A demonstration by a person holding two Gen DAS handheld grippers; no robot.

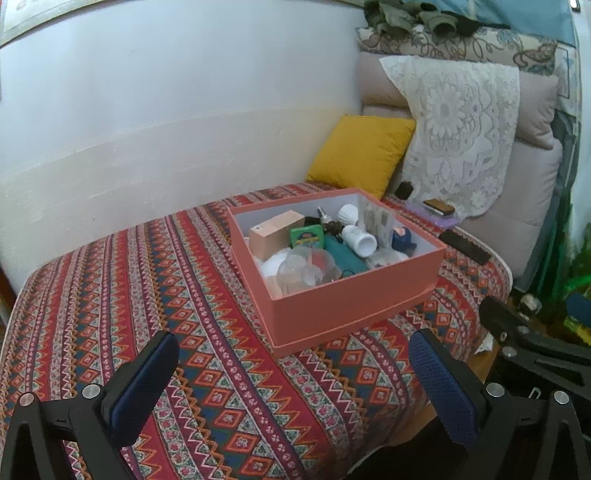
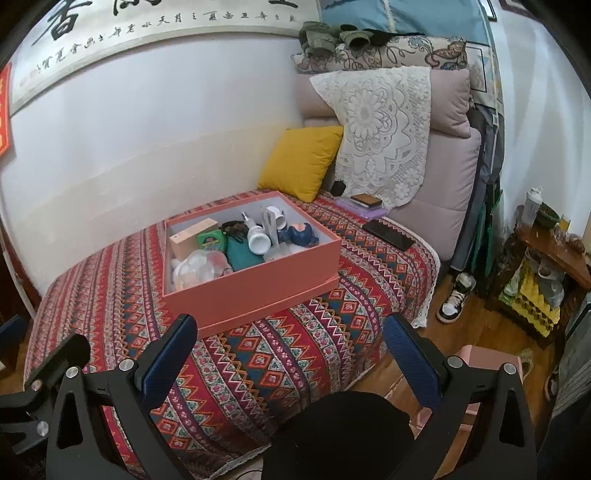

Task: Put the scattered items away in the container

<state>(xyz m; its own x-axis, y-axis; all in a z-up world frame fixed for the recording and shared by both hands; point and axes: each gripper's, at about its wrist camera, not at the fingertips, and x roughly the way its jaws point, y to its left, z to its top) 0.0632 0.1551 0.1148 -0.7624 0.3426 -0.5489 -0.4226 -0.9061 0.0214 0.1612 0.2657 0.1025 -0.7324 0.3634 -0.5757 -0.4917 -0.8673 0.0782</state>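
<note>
Both the left gripper [image 1: 293,373] and right gripper [image 2: 290,354] are held spread, empty. The box [image 1: 354,295], seemingly stiff card, is best gripped by its wall; the clear glassware [image 1: 310,267] inside looks fragile.

Large black brush characters run along a calligraphy scroll [image 2: 166,29] hung on the wall above the yellow cushion [image 2: 301,160]; one reads 香. Nothing else is readable.

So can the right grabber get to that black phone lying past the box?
Probably yes. The right gripper is open and empty, and the black phone lies flat on the blanket beside the orange box, with nothing on top of it.
</note>
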